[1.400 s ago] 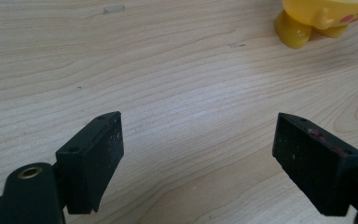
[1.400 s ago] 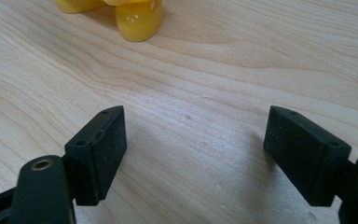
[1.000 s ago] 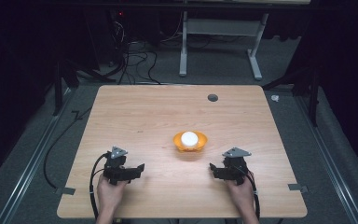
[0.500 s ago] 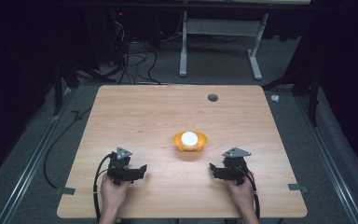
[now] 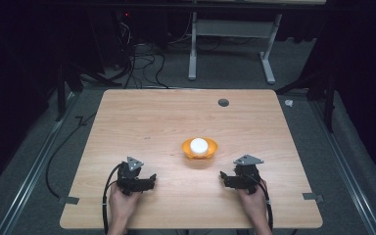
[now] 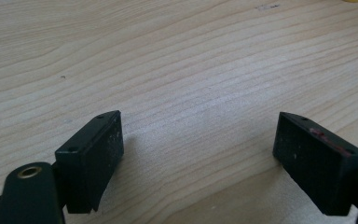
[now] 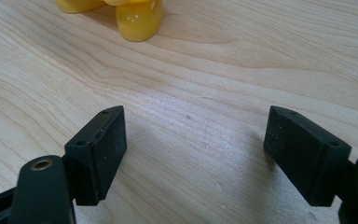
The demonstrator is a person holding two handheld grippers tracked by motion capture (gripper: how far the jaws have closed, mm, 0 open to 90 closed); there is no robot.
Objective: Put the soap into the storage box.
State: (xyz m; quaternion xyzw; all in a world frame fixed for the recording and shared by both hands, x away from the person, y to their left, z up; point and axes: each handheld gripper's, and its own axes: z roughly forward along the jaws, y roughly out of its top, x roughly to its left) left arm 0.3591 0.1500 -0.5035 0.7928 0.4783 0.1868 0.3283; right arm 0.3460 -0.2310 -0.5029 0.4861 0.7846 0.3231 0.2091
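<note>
The left gripper [image 5: 149, 180] rests low over the near edge of a pale wooden table [image 5: 142, 122], its two black jaws spread wide apart with only bare wood grain between them, as the left gripper view [image 6: 198, 154] shows. The person's left hand [image 5: 123, 200] wraps it from behind, a black cable looping down beside the wrist. Well apart to its right, the right gripper [image 5: 223, 177] sits at about the same depth, held by the right hand [image 5: 250, 198]; its jaws, too, stand wide open and empty in the right gripper view [image 7: 193, 154]. Each gripper carries a grey three-cornered plate on top. Ahead of both and between them, nearer the right gripper, an orange bowl [image 5: 210, 149] stands on the table with a white ball [image 5: 199, 145] lying in it. In the right gripper view a glossy yellow-orange object [image 7: 137, 18], cut off by the top edge, lies ahead and left of the jaws. Far beyond the right gripper, a small dark round hole [image 5: 223, 102] marks the tabletop. Cables [image 5: 137, 63] lie on the dark floor past the far edge.
</note>
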